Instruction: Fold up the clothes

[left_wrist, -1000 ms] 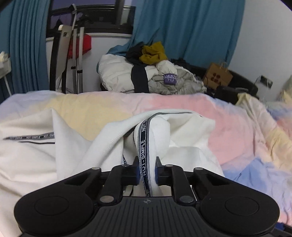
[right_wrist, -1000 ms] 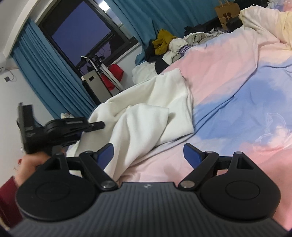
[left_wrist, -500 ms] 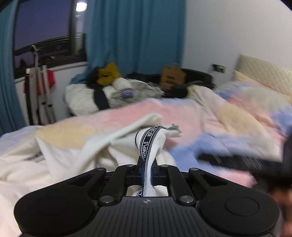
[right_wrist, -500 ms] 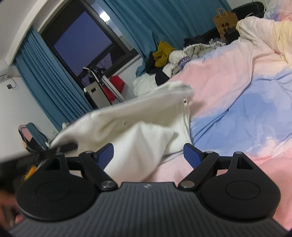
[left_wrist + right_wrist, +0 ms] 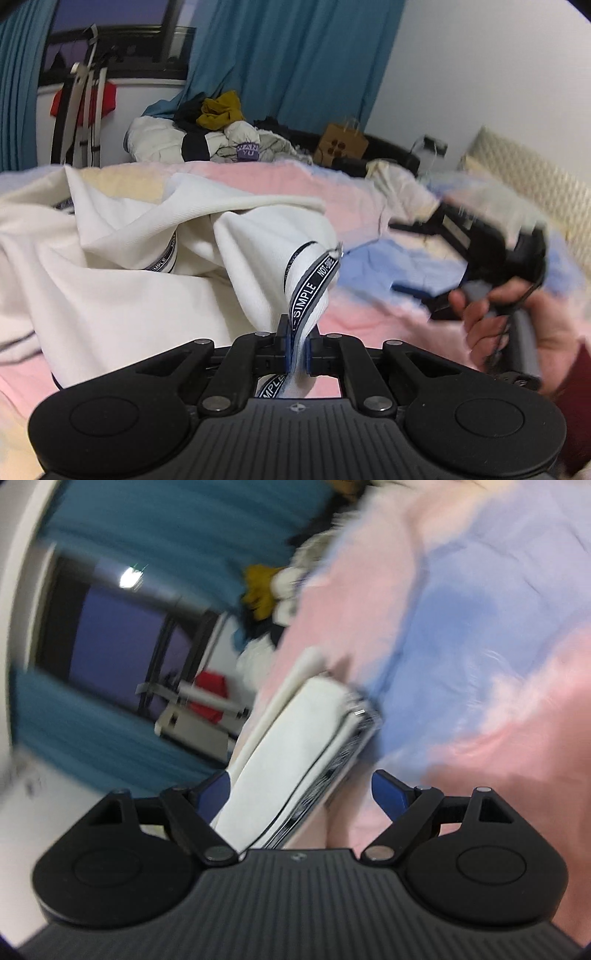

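Observation:
A white garment (image 5: 122, 280) with navy "NOT SIMPLE" tape trim lies bunched on the pastel bed. My left gripper (image 5: 297, 350) is shut on its trimmed edge (image 5: 312, 290) and holds it up off the bed. My right gripper (image 5: 301, 788) is open; the same white garment (image 5: 295, 738) with its dark trimmed edge passes between its spread fingers, not pinched. The right gripper (image 5: 476, 254), blurred and held by a hand, also shows in the left wrist view to the right of the garment.
The bedspread (image 5: 369, 306) is pink, blue and yellow. A heap of other clothes (image 5: 218, 136) lies at the far side of the bed. A brown paper bag (image 5: 341, 142) and a headboard (image 5: 532, 188) are at the right. Blue curtains and a window stand behind.
My right gripper has swung in, tilted, and now has the lifted garment edge between its open fingers. My left gripper has kept its hold and raised the edge toward the right.

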Demonstrator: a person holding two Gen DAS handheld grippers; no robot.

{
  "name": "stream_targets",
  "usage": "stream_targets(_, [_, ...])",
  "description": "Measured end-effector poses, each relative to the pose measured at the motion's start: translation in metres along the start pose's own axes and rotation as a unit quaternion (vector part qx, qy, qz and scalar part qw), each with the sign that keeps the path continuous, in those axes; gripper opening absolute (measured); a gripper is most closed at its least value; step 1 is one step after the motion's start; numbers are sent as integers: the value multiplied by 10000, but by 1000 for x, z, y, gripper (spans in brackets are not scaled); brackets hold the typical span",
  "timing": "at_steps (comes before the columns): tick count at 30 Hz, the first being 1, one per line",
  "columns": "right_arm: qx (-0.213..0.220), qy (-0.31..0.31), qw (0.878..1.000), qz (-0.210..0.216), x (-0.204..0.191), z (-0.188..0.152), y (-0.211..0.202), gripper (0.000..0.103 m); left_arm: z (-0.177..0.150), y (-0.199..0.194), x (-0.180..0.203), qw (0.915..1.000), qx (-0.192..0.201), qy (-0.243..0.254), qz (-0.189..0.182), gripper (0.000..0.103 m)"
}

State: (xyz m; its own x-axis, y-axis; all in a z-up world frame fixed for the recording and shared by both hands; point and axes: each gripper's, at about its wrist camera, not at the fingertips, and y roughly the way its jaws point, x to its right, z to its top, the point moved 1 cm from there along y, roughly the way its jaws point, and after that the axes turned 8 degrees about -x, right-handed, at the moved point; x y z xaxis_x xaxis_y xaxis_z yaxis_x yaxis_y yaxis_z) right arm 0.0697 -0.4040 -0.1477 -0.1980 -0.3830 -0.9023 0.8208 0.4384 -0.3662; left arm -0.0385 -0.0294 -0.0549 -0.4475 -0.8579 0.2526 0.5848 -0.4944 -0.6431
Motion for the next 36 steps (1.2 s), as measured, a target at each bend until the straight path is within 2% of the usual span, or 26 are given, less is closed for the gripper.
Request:
stream_targets(5, [-247, 761, 9968, 38, 26, 5, 33, 86, 1, -2, -13, 9994, 22, -276, -195, 7])
stream_targets(8, [-624, 1090, 9915, 331, 31, -2, 70, 80, 2, -2, -10, 9990, 61, -370, -225, 7])
stream_targets(11, [-881, 981, 9899, 523, 23, -8, 97, 73, 2, -1, -12, 9986, 81, -455, -275, 7])
stream_targets(15, [-925, 633, 9928, 417, 16, -7, 116, 63, 2, 5, -12, 9983, 84, -493, -288, 7])
stream_targets(16, [-881, 599, 9935, 405, 17, -6, 118, 54, 1, 7, -11, 9985, 72, -472, -284, 7])
stream_targets(17, [-813, 578, 9943, 388, 17, -5, 119, 41, 1, 9, -9, 9986, 56, -439, -290, 7])
stream_targets(19, [-656, 467, 9963, 294, 14, -4, 116, 31, -2, 11, -7, 9991, 49, -329, -272, 7])
stream_targets(24, [-332, -82, 9994, -41, -3, -7, 105, 18, -5, 15, -4, 9996, 3, -208, -206, 7])
stream_targets(26, [-97, -246, 9996, -102, -12, -5, 95, 12, -6, 16, -2, 9995, -20, -140, -287, 7])
stream_targets(28, [269, -506, 9983, -145, -23, 0, 80, 10, -7, 17, 0, 9992, -46, -38, -395, 8])
stream_targets(30, [554, -541, 9970, 45, -31, 7, 64, 10, -9, 19, 4, 9988, -107, 87, -471, 8])
stream_targets(36, [1014, -951, 9900, 217, -48, 27, 27, 9, -13, 21, 19, 9953, -51, 298, -917, 14])
